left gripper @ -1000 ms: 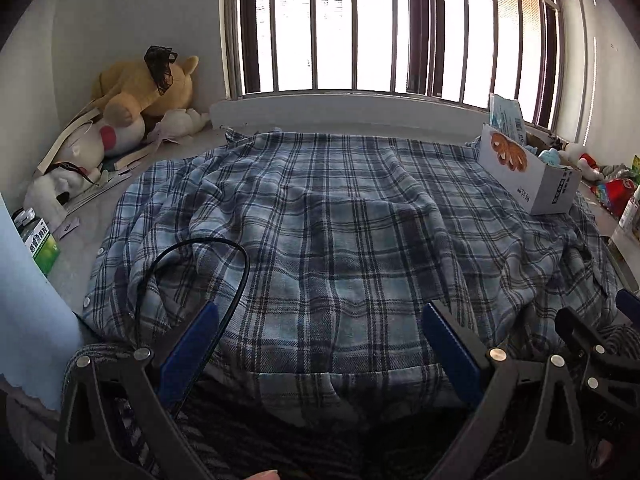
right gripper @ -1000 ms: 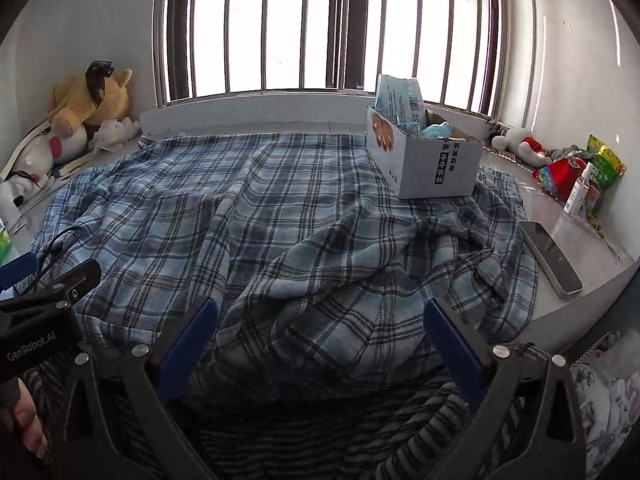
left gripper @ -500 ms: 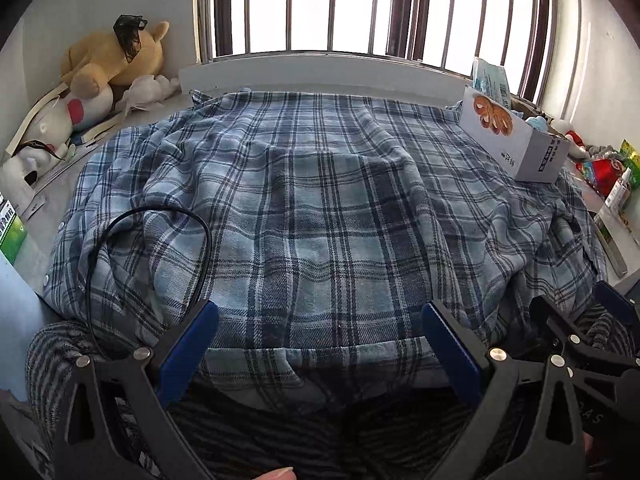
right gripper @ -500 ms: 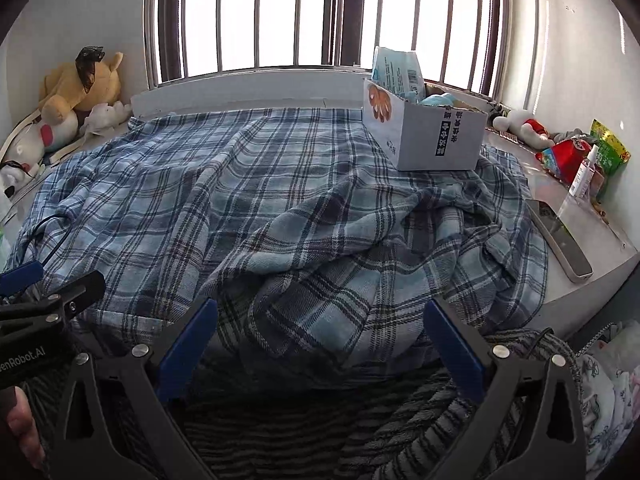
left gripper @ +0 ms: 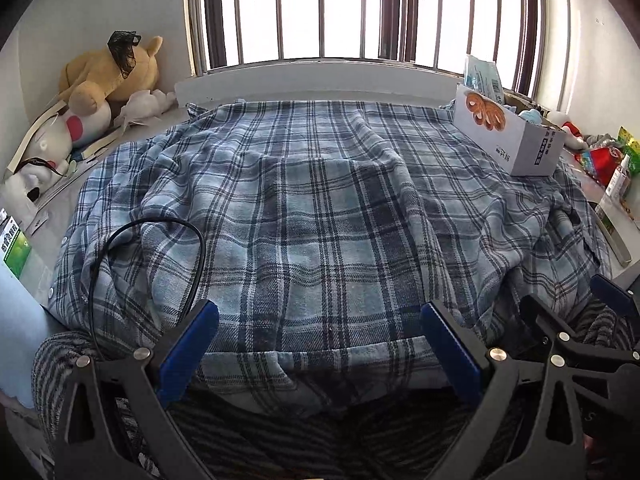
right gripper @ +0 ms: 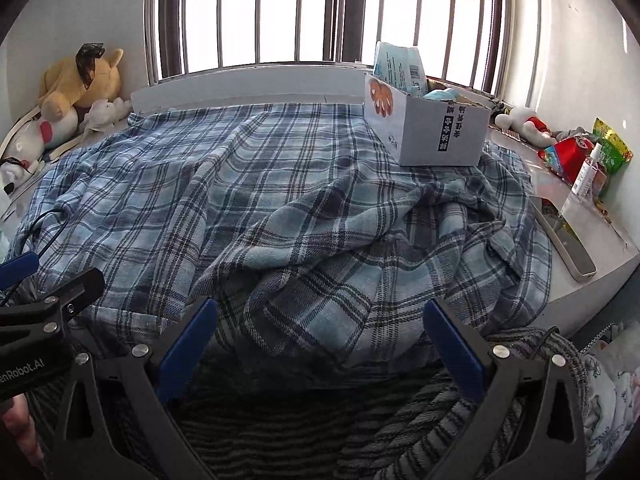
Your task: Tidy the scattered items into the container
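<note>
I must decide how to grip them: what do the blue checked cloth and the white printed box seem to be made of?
Blue checked cloth: apparently soft woven fabric, maybe brushed cotton; matte, slightly fuzzy, lying in loose folds.
White printed box: probably thin cardboard; matte, with straight creased edges and open flaps.

Left gripper low and level, blue-padded fingers spread wide with nothing between them, right gripper beside it, likewise spread wide and empty, fingers pointing forward, both side by side
</note>
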Demonstrator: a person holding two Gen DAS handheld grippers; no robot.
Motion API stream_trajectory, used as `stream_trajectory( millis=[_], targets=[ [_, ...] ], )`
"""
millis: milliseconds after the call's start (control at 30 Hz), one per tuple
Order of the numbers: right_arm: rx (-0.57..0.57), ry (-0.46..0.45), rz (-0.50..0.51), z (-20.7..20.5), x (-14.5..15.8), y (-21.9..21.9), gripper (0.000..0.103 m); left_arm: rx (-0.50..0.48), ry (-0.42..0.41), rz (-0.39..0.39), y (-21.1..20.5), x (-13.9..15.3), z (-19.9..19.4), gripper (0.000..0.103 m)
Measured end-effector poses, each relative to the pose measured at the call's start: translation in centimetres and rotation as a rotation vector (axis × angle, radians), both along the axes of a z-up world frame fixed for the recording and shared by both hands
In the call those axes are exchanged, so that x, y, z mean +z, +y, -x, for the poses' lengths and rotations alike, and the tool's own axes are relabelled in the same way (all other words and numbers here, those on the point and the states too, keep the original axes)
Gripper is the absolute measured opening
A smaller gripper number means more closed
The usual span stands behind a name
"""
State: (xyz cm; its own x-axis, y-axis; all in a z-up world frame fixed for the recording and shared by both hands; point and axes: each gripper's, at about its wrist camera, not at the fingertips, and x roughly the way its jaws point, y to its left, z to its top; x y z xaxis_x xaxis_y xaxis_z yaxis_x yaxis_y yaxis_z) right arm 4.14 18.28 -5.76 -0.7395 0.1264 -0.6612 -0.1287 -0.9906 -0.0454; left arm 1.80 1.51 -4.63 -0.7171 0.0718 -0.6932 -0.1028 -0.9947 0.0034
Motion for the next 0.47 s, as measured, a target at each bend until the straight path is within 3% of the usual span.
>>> stream_trajectory(
  millis=[467],
  targets=[
    [-0.034,0.02,-0.02,0.06,0.16,0.59,0.102,0.004,0.028,0.064,0.39,-0.22,-0.27,0.103]
  ],
)
